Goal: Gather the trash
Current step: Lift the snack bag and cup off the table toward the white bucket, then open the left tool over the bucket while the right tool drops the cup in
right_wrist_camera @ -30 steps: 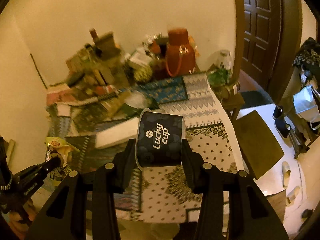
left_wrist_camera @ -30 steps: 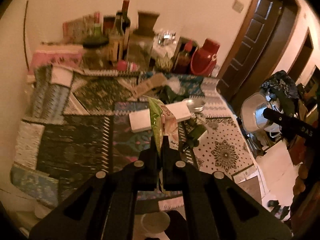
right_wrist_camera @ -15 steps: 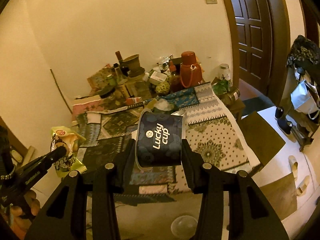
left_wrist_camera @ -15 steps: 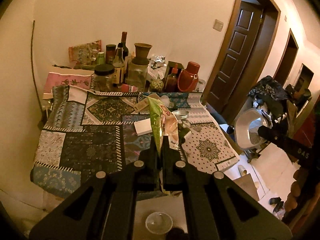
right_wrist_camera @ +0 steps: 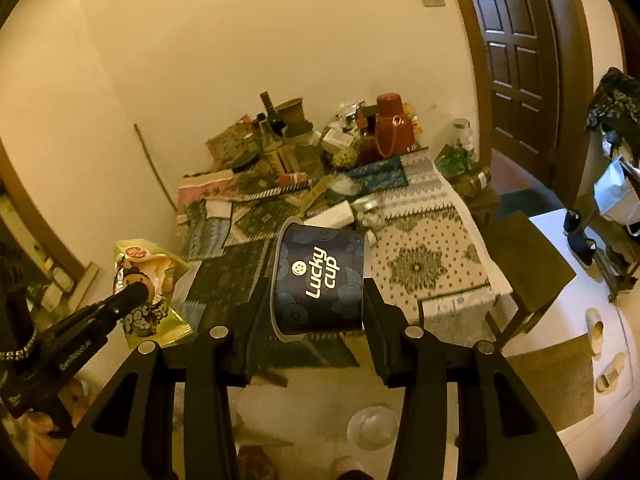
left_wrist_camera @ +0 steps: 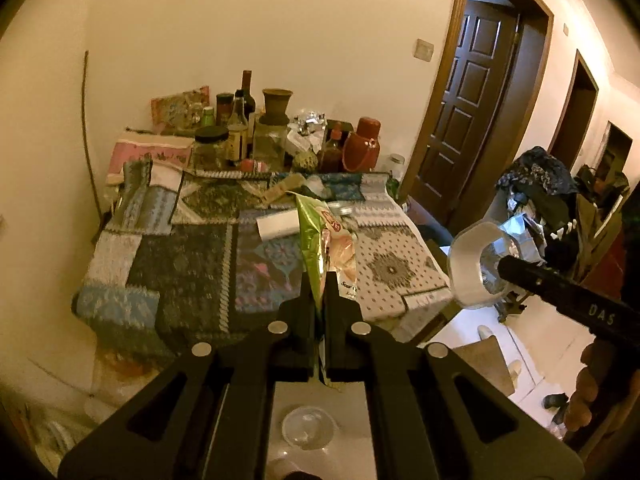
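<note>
The left gripper (left_wrist_camera: 319, 284) is closed tight on a green snack bag (left_wrist_camera: 325, 246), which stands up from its fingers in the air. The right gripper (right_wrist_camera: 320, 296) is closed on a dark paper cup (right_wrist_camera: 318, 280) with "Lucky cup" on it, held on its side between the two fingers. Both are above the floor, in front of the table (left_wrist_camera: 192, 272) with a patterned cloth. Bottles (left_wrist_camera: 240, 128) and a red jug (left_wrist_camera: 362, 146) stand at the table's far end by the wall.
</note>
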### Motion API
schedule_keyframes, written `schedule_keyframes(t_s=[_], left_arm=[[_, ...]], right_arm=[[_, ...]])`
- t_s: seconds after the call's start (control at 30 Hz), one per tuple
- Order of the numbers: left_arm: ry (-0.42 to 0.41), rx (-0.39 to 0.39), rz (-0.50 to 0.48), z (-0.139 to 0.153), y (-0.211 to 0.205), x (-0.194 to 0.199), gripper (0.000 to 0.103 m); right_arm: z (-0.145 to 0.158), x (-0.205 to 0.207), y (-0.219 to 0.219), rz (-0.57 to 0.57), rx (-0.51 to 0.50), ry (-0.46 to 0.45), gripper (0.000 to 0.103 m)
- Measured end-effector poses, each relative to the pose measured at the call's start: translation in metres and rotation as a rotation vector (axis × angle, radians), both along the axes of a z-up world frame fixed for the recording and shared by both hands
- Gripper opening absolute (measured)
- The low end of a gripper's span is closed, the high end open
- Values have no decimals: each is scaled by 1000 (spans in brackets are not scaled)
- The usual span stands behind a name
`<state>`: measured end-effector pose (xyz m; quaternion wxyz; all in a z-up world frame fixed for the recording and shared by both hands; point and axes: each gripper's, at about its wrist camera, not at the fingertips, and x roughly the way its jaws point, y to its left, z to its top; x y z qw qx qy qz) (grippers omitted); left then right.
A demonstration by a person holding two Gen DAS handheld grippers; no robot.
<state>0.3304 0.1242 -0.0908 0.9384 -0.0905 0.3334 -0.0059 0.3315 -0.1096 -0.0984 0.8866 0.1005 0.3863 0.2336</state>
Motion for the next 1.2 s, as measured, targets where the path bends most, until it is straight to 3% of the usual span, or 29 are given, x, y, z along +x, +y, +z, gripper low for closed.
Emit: schedule_keyframes(t_s=[0.37, 0.7, 0.93, 1.2], left_arm=[[24, -19, 23, -10, -84, -73, 2], [125, -47, 32, -49, -103, -89, 2], [265, -31, 38, -117, -94, -77, 2], [408, -21, 13, -219, -74, -54, 2]], right_arm=[[-17, -61, -55, 92, -35, 28, 41], [-47, -77, -63, 140, -68, 96, 41], [-99, -72, -41, 165, -98, 190, 41], [-188, -58, -12, 160, -132, 310, 41]])
